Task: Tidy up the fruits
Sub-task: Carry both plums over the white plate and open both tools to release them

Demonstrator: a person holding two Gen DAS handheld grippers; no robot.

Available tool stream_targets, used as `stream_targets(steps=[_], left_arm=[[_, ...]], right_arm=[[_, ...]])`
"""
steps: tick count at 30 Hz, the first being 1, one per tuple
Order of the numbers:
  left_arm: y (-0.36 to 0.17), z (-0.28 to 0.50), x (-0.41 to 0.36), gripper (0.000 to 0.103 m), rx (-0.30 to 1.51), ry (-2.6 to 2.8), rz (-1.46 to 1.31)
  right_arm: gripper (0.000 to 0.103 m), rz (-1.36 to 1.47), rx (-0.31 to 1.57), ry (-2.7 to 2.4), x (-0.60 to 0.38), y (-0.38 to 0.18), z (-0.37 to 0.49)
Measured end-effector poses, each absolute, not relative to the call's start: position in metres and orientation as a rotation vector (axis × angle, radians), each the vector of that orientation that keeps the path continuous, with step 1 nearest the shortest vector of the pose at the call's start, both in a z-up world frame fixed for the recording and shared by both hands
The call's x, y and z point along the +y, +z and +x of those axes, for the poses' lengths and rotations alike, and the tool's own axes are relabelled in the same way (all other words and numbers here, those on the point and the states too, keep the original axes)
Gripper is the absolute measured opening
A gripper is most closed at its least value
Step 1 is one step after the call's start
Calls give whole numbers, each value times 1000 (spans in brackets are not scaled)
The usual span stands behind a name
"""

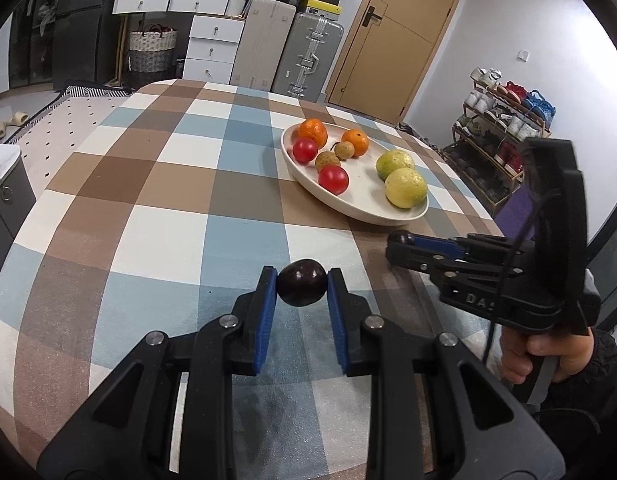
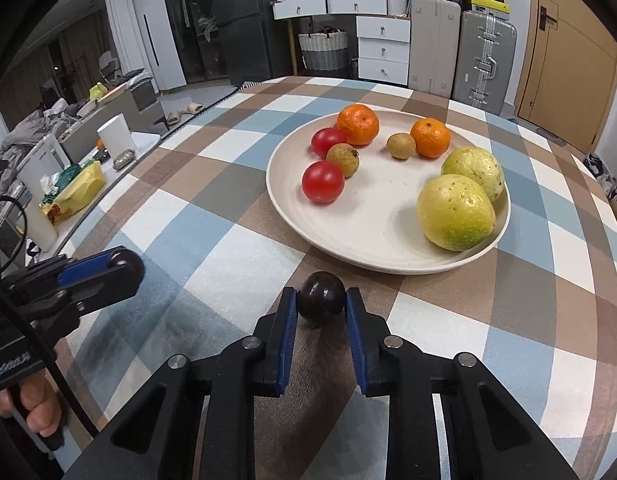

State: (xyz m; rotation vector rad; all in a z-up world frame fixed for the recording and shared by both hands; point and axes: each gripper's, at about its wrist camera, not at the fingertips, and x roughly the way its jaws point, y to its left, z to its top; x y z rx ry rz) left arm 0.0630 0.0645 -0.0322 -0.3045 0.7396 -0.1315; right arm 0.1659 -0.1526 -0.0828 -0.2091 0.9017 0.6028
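Note:
My left gripper is shut on a dark purple plum, held just above the checked tablecloth. My right gripper is shut on a second dark plum close to the near rim of the cream plate. The plate holds two oranges, two red tomatoes, two small brown fruits and two yellow-green fruits. In the left wrist view the right gripper comes in from the right, below the plate. The left gripper shows at the left of the right wrist view.
The round table wears a brown, blue and white checked cloth. A side counter with a white cup, bags and containers lies to the table's left. Suitcases, white drawers and a door stand behind; a shoe rack is on the right.

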Motion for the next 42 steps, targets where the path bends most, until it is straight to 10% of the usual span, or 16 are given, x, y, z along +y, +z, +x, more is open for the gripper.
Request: stream_targets(steps=[42], left_arm=[[-10,223,-5,23,667,-192,-136]], right_arm=[[25,-8,664,666,-215,-47,234]])
